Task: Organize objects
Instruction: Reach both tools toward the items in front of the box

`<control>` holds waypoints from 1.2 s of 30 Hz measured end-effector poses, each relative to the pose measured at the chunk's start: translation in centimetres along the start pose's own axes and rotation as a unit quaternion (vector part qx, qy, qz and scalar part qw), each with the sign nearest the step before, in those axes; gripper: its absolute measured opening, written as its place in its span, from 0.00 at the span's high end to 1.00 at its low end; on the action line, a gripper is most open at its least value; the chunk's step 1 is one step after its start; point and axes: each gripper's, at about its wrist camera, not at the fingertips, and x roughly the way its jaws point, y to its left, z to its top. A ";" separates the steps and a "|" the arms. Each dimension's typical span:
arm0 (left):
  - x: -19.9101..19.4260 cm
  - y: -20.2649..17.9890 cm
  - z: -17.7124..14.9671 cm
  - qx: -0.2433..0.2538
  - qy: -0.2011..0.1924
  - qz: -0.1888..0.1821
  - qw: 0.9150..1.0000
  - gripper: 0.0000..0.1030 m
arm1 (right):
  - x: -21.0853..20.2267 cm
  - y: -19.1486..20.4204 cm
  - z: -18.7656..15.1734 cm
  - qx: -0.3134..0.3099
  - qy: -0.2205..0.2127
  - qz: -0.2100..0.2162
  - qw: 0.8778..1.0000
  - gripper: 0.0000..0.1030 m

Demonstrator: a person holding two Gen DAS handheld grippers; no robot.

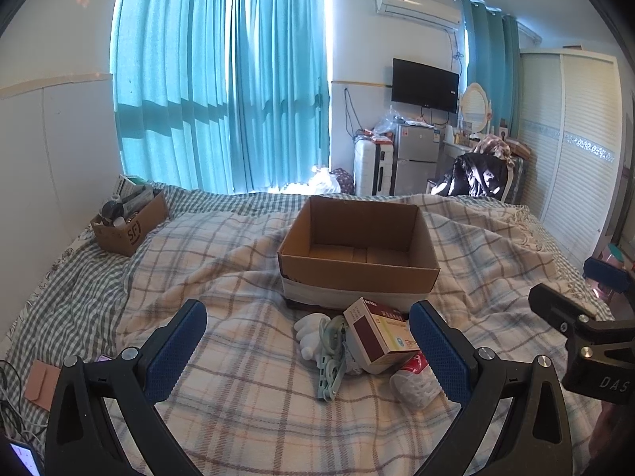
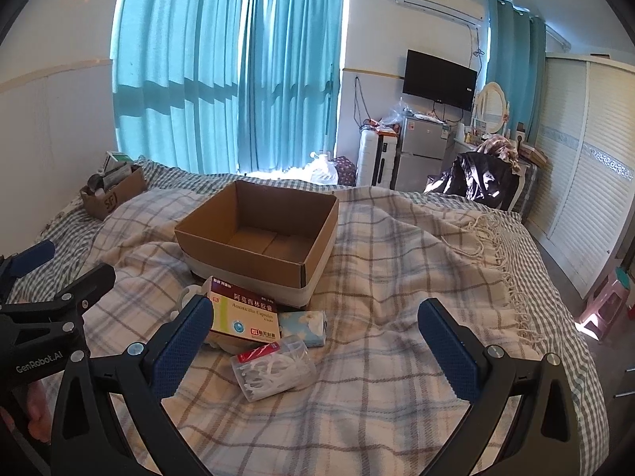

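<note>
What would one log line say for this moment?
left tongs: open | right tongs: open | box: empty | pillbox, floss: on bed

Both grippers' jaws apparently wide apart.

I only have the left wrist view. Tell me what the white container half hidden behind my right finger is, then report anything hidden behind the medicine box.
Observer: It's a clear tub of floss picks with a red label, lying on the plaid blanket.
Operator: Now behind the box.
Observer: A pale blue tissue pack lies just right of the amoxicillin box.
Operator: Give me the right gripper's state.
Observer: The right gripper is open, with nothing held between its fingers.
</note>
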 end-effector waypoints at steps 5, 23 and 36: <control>0.4 -0.2 -0.4 0.011 0.008 0.003 1.000 0.00 | 0.0 0.9 0.8 -0.041 -0.003 0.010 0.999 0.00; 8.4 2.2 -4.0 -0.018 0.131 -0.005 0.991 0.00 | 10.8 3.2 -3.0 -0.099 0.146 0.106 0.979 0.00; 11.4 1.2 -4.9 0.015 0.197 0.006 0.980 0.06 | 18.5 4.9 -4.9 -0.157 0.272 0.130 0.940 0.00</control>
